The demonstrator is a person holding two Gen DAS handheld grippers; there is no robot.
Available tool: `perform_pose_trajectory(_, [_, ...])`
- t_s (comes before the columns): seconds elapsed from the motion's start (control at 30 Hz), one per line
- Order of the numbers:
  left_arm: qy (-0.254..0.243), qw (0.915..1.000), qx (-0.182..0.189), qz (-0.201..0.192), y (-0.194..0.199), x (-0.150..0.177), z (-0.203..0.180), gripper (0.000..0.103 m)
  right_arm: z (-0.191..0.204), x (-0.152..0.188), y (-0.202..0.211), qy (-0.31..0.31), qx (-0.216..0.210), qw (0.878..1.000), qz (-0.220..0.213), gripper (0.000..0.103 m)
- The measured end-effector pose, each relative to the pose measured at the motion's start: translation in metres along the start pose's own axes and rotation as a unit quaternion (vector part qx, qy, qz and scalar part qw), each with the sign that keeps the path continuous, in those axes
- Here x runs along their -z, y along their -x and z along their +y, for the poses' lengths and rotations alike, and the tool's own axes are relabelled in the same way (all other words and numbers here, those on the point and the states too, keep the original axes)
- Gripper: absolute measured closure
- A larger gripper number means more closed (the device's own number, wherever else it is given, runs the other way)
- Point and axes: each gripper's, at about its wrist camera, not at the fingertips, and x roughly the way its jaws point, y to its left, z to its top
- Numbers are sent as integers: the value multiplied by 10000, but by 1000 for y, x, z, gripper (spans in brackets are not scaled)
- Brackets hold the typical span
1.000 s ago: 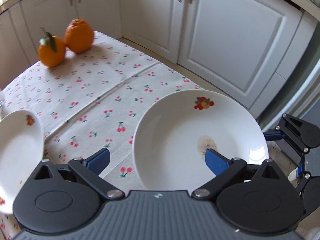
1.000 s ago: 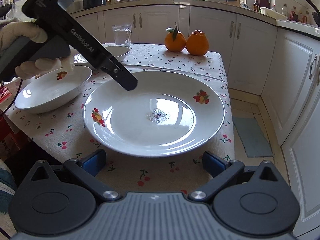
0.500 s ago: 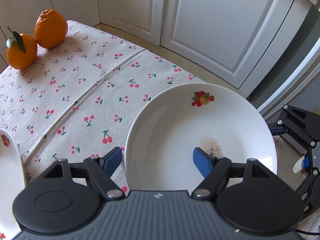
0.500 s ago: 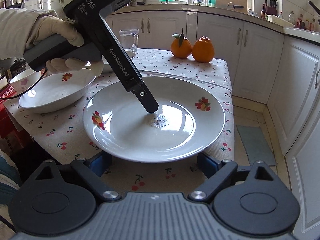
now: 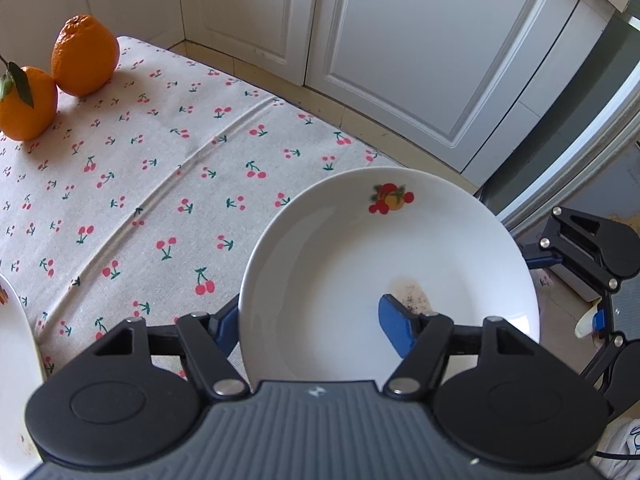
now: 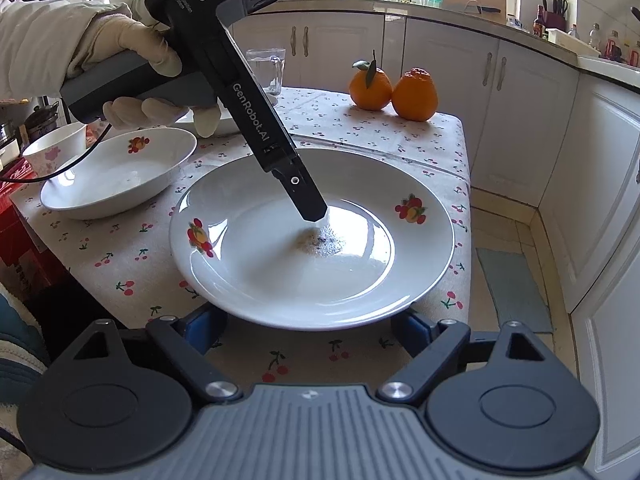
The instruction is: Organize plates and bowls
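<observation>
Left gripper [image 5: 316, 320] newly clamped on plate [image 5: 400, 240] rim

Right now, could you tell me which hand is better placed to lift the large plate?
Left. The left gripper already straddles the plate's rim, jaws shut on it. The right gripper's jaws have just been closing but stand open at the near edge, pinching nothing.
</observation>
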Motion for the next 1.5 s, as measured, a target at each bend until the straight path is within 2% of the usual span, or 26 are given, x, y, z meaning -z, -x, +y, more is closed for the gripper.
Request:
perform_pose_trajectory(0.93, [162,9991,-198,-324,-17,-42,52,34,-32,-37,-43,-32,143,9998,108,11])
perform_pose_trajectory(1.37, [54,9992,-231,-324,-21,-50,51,33,-32,-40,-48,-166,177,9996,122,11])
perform_pose_trajectory(1.5, [75,9993,-144,-350,-20,-50,51,24,-33,-40,-47,-181,181,9996,115,11])
